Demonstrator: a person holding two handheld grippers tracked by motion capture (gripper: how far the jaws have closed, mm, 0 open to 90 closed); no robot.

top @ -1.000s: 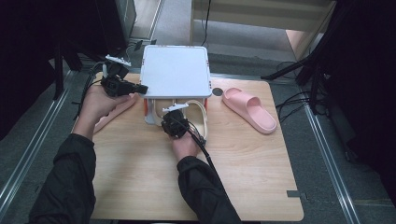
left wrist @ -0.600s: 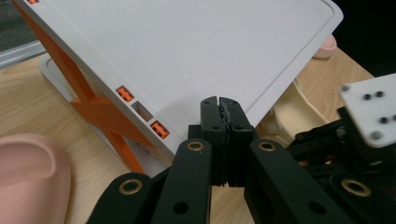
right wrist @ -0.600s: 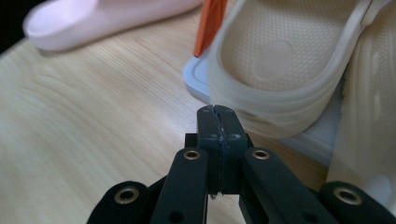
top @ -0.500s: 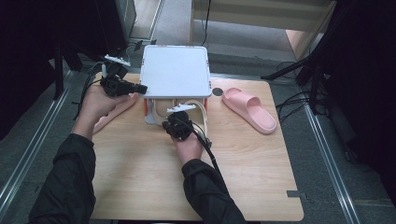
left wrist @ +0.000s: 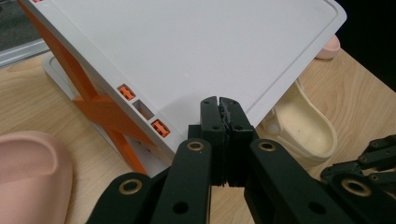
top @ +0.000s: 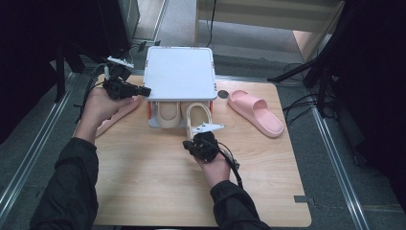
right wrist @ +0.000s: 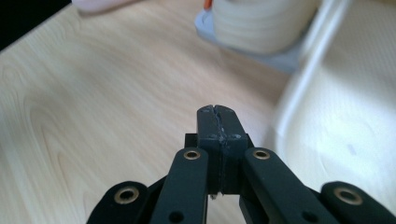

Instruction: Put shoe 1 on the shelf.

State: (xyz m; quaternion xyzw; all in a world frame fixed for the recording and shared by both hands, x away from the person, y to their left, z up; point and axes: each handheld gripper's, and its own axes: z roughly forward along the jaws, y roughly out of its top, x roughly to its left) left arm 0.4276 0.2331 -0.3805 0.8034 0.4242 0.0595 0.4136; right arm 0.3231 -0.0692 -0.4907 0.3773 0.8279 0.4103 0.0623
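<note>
A white shelf rack [top: 179,72] with orange supports [left wrist: 107,109] stands at the back of the wooden table. Two cream slippers lie under it: one [top: 167,112] tucked in, the other [top: 197,115] sticking out toward me. My right gripper [top: 201,139] sits just in front of the protruding cream slipper [right wrist: 345,116], shut and holding nothing [right wrist: 217,112]. My left gripper [top: 139,90] hovers by the rack's left edge, shut and empty [left wrist: 219,105]. A pink slipper [top: 256,112] lies to the right of the rack. Another pink slipper [top: 115,117] lies under my left hand.
The rack's grey base [right wrist: 280,58] rests on the wooden table [top: 153,191], whose near half is bare wood. A small dark disc [top: 222,94] lies beside the rack. Metal rails, cables and dark stands surround the table.
My right gripper has drawn back from the rack, toward the table's near edge and slightly right. The left hand has stayed put.
</note>
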